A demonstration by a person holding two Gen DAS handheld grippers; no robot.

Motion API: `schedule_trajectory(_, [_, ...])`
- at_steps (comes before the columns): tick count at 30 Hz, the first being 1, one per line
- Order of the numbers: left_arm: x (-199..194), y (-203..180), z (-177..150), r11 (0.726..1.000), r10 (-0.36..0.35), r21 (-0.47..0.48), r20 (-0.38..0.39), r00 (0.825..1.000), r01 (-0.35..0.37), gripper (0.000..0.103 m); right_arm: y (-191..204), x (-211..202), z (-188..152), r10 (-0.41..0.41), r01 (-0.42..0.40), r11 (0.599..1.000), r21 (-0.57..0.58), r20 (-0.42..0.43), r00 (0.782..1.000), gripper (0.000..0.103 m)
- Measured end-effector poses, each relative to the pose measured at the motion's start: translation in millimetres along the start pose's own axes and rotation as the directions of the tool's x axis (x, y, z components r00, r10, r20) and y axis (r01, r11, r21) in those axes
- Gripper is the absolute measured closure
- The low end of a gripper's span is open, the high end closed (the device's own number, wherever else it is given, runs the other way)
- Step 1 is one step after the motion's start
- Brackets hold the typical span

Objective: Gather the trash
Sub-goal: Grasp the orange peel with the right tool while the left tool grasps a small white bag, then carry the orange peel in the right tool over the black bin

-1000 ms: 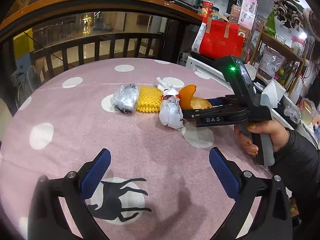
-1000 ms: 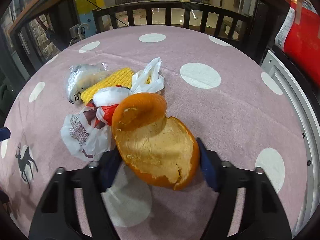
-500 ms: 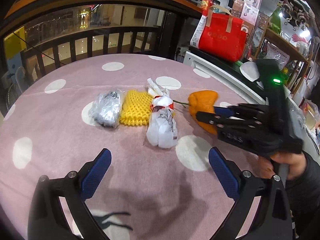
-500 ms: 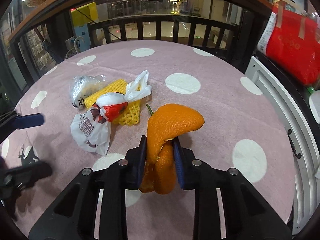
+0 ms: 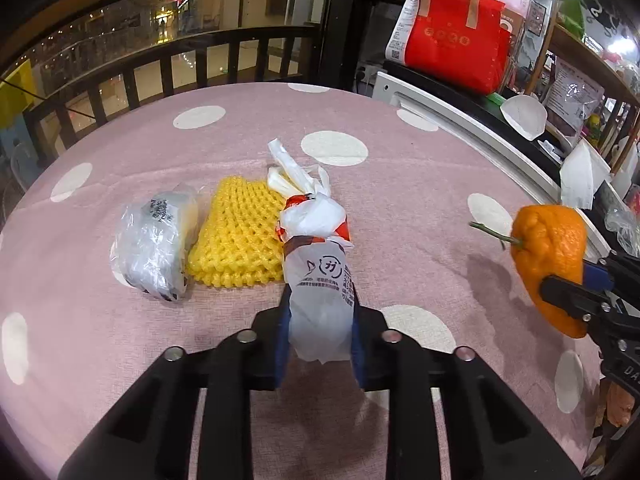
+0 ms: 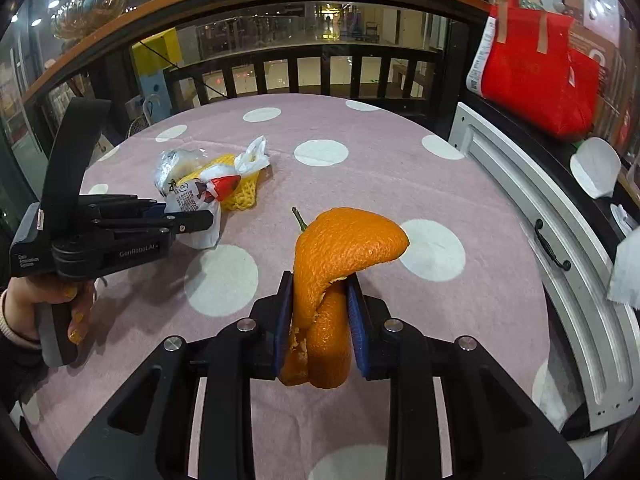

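My left gripper [image 5: 320,328] is shut on a knotted white plastic bag [image 5: 316,264] with red print, lying on the pink dotted tablecloth [image 5: 400,208]. A yellow foam fruit net [image 5: 240,232] and a clear plastic wrapper [image 5: 154,240] lie to the bag's left. My right gripper [image 6: 320,320] is shut on an orange peel [image 6: 336,264] with a stem, held above the table. The peel also shows in the left wrist view [image 5: 550,252] at the right. The left gripper [image 6: 192,218] and the bag [image 6: 196,204] show in the right wrist view.
A black railing [image 5: 180,64] runs behind the round table. A white cabinet edge [image 6: 532,240] borders the table's right side. A red tote bag [image 5: 456,28] stands on a counter at the back right, with white paper items [image 5: 524,114] nearby.
My left gripper has moved forward and closed on the white bag. My right gripper has lifted the orange peel up and carried it to the right.
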State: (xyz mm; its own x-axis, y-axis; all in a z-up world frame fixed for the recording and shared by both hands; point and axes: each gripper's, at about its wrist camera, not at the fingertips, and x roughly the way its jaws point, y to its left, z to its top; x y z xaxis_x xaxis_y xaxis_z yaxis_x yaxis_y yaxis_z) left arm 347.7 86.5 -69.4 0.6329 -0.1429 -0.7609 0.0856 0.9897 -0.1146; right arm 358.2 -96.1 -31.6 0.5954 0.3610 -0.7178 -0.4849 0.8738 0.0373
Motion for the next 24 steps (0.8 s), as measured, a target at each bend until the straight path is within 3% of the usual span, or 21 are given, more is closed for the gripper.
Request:
schedule_trajectory(5, [-17, -9, -5, 1.0, -0.011, 0.017, 0.044, 0.999, 0.01, 0.09, -7, -17, -15, -0.013, 0.012, 0.999, 0.035, 0.021, 1.0, 0.076])
schedule_trajectory(13, [-68, -45, -28, 0.995, -0.031, 0.095, 0.157, 0.987, 0.017, 0.091, -17, -52, -45, -0.023, 0.018, 0.995, 0.098, 0.046, 0.999, 0.076])
schedule_trajectory(24, [-127, -99, -62, 0.981, -0.142, 0.161, 0.249, 0.958, 0.104, 0.091, -22, -112, -93, -0.067, 0.054, 0.989, 0.135, 0.094, 0.993, 0.076])
